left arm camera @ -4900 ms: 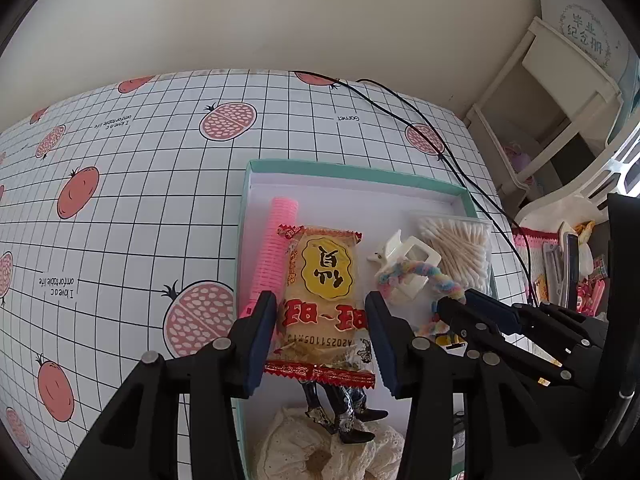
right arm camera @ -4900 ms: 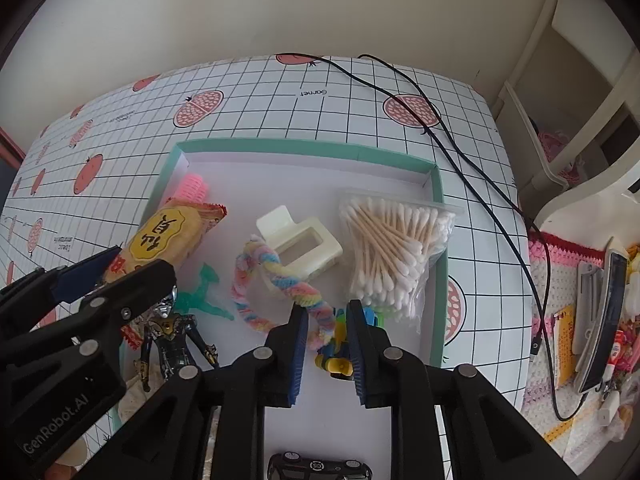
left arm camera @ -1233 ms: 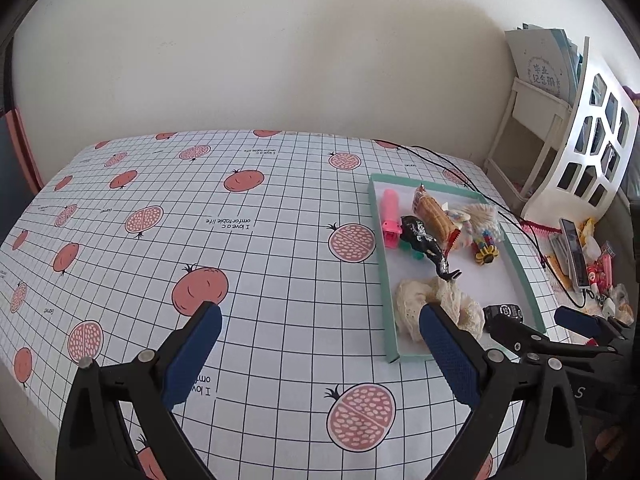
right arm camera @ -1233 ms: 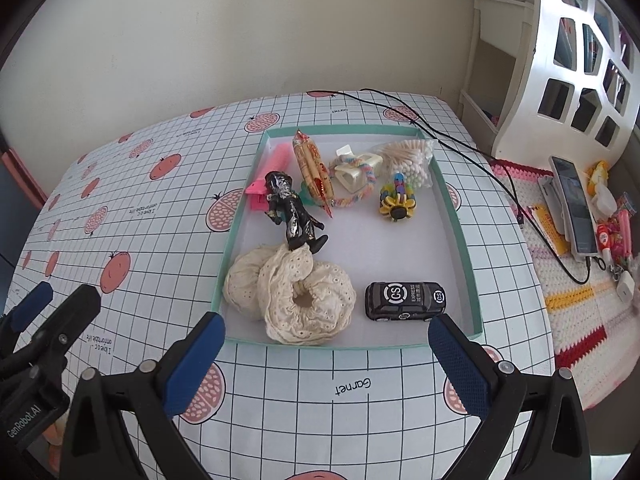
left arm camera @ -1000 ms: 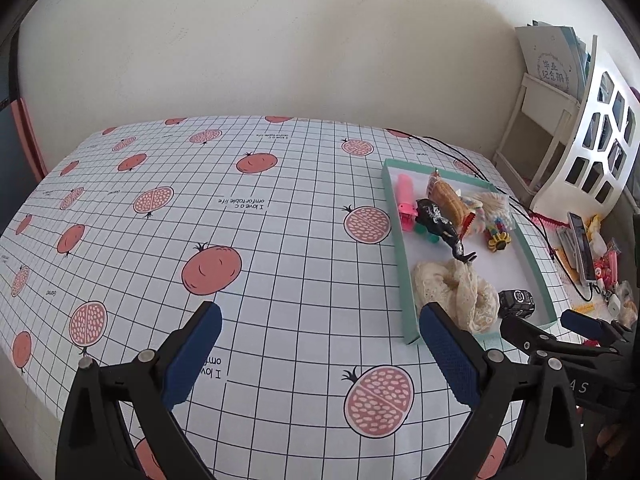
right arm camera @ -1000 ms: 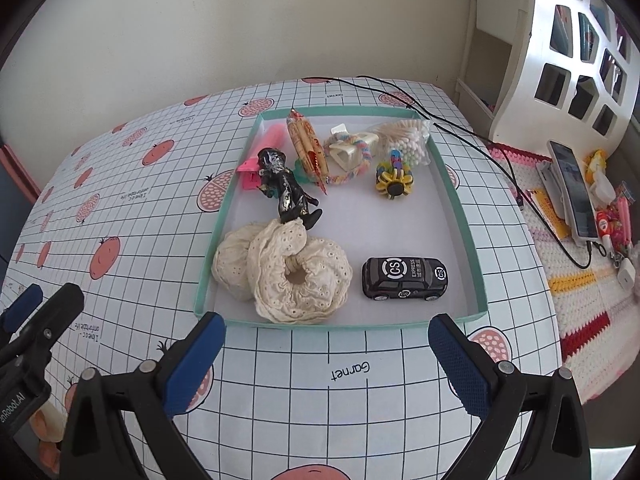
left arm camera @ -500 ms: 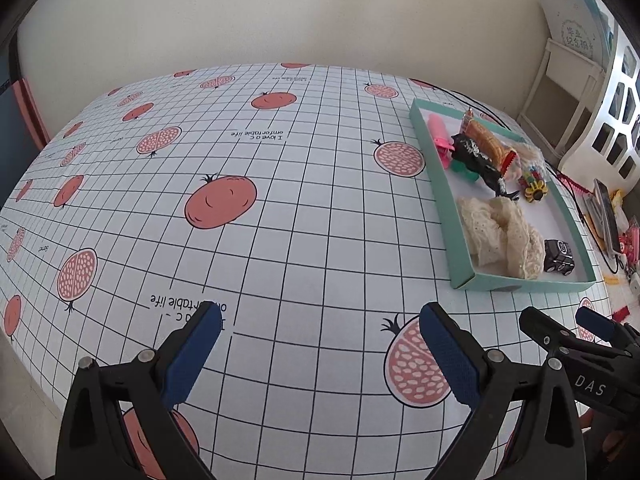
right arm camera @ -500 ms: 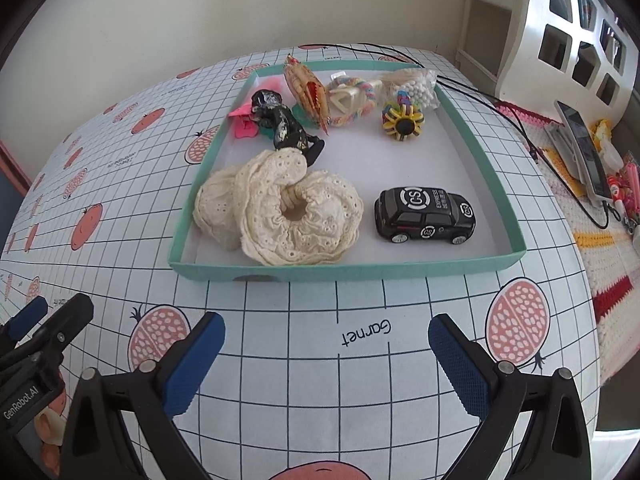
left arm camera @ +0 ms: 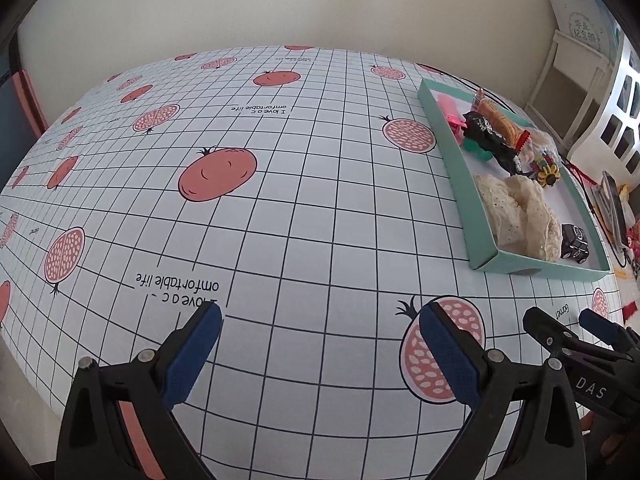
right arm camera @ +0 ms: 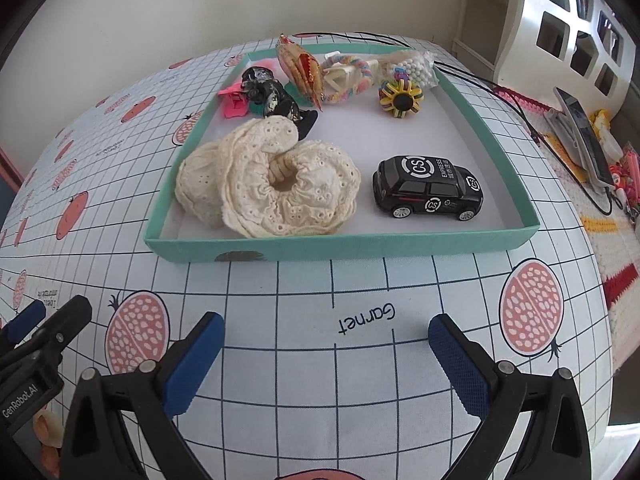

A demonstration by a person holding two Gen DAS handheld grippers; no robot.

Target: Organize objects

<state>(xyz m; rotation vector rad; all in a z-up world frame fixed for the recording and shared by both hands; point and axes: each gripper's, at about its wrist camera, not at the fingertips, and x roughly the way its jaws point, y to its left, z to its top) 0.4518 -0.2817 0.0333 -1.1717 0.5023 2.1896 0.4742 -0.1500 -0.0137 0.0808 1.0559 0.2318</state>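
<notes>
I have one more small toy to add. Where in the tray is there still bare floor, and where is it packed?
Free: the white floor of the tray between the toy car, the flower toy and the right wall, plus a strip between car and lace scrunchies. Crowded: the far end, where figure, snack packet and cotton swabs bunch together.
</notes>
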